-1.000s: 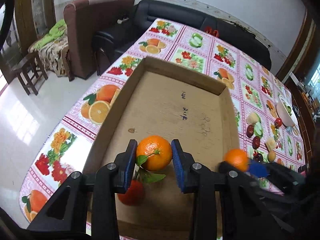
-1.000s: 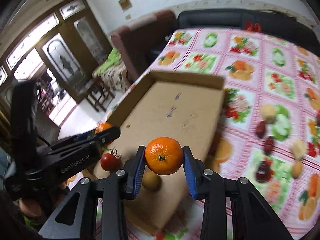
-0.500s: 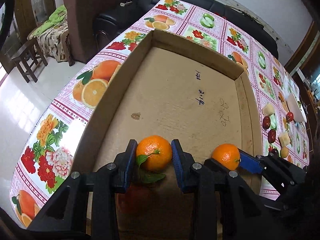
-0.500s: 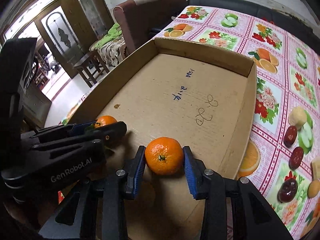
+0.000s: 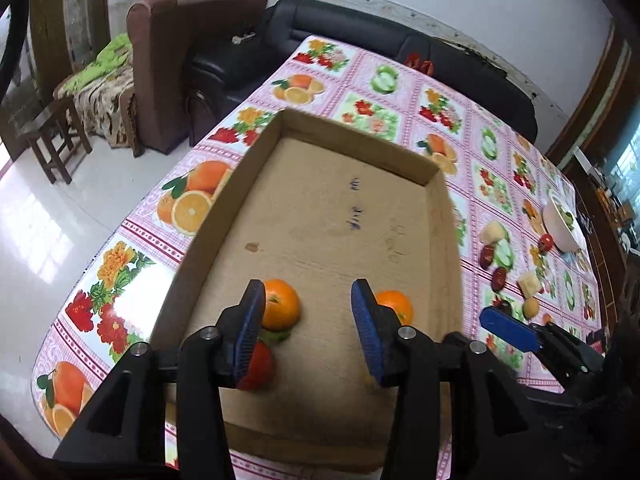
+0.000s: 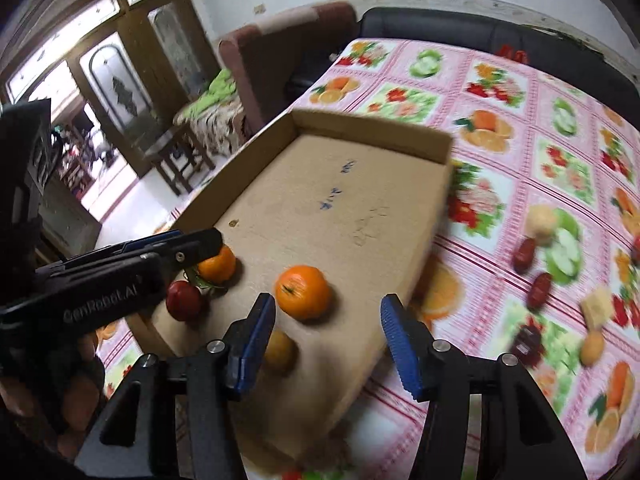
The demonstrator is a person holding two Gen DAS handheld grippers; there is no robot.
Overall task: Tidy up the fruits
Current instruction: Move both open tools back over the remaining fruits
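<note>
**Both oranges down, loose fruit off at three o'clock**

Now both round oranges rest on the floor of the shallow brown cardboard tray (image 5: 436, 176). The left hand-held gripper (image 5: 308, 332) gapes wide, holding nothing, its leafy orange (image 5: 282, 308) at its ten o'clock. The right hand-held gripper (image 6: 328, 344) gapes too, empty, its orange (image 6: 304, 291) at eleven. Remaining dark-red and pale fruit (image 6: 538, 290) lies on the counter (image 6: 500, 92) toward three o'clock, likely nearer the right gripper.

Both grippers released. Left gripper (image 5: 308, 328) went from clamped on the leafy orange (image 5: 280, 309) to jaws spread; that orange now sits on the cardboard tray (image 5: 344, 216) floor. Right gripper (image 6: 328, 344) likewise let go; its orange (image 6: 303, 291) rests in the tray ahead of the fingers.
</note>
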